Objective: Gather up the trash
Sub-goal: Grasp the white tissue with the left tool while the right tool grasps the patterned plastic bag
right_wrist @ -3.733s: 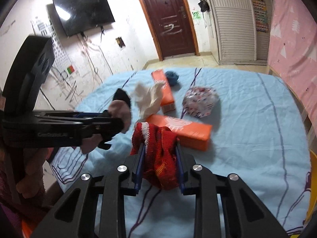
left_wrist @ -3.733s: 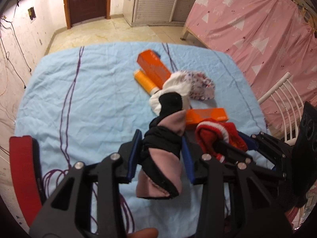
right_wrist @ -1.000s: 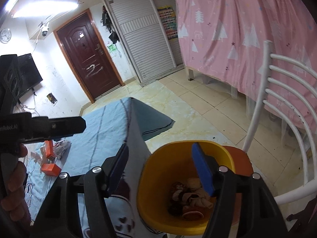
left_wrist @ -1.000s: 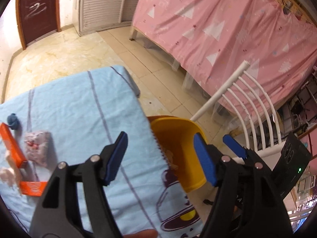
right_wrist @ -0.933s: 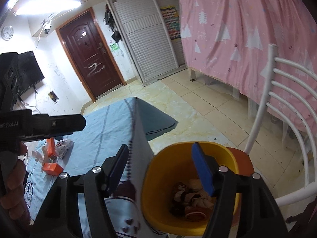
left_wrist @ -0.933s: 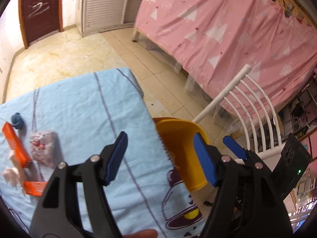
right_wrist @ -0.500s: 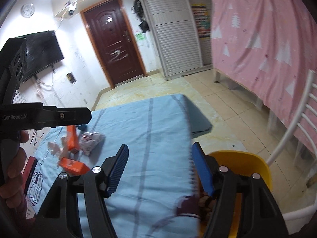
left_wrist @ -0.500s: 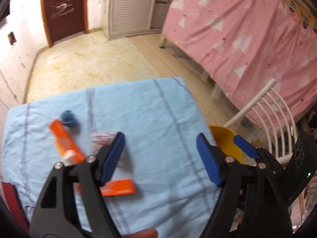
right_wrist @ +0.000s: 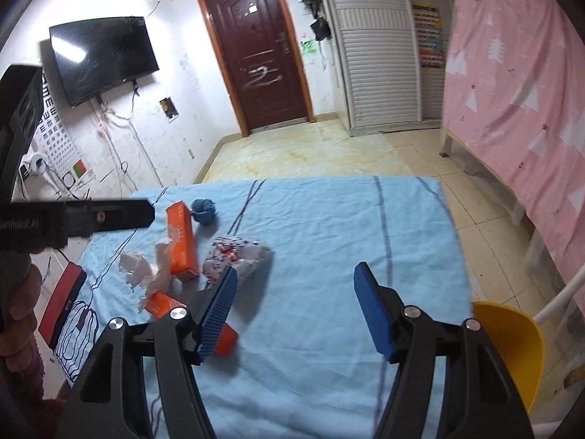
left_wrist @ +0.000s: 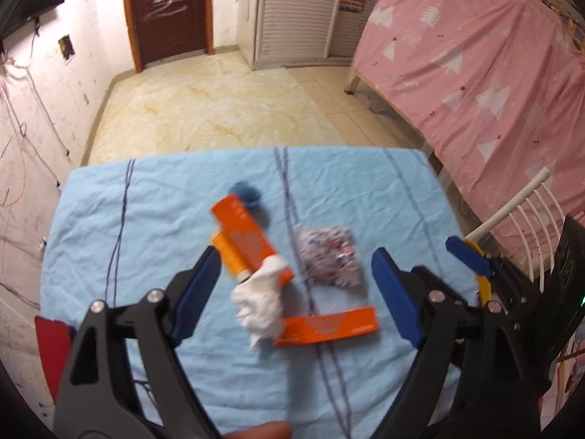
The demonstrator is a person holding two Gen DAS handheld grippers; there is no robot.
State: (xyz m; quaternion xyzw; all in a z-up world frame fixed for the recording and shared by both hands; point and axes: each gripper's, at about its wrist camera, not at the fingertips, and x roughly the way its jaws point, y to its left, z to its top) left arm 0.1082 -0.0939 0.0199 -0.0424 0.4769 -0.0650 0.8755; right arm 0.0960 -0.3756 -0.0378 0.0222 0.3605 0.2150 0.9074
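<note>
Trash lies on the light blue cloth (left_wrist: pixel 164 219) of the table: an orange box (left_wrist: pixel 252 237) with an orange bottle (left_wrist: pixel 228 256) beside it, crumpled white tissue (left_wrist: pixel 261 303), a flat orange box (left_wrist: pixel 329 325), a printed wrapper (left_wrist: pixel 331 256) and a small blue ball (left_wrist: pixel 246 192). My left gripper (left_wrist: pixel 292 292) is open and empty above the tissue. My right gripper (right_wrist: pixel 296 303) is open and empty over the cloth, right of the wrapper (right_wrist: pixel 237 256). The yellow bin (right_wrist: pixel 512 347) stands off the table's right edge.
A red and black object (right_wrist: pixel 62 303) lies at the table's left edge. A white chair (left_wrist: pixel 526 212) and a pink curtain (left_wrist: pixel 493 73) are on the right. Tiled floor (left_wrist: pixel 204 109) and a brown door (right_wrist: pixel 263 47) lie beyond the table.
Both grippers let go of the socks over the yellow bin, then swung back left over the table. Both are now open and empty over the remaining trash.
</note>
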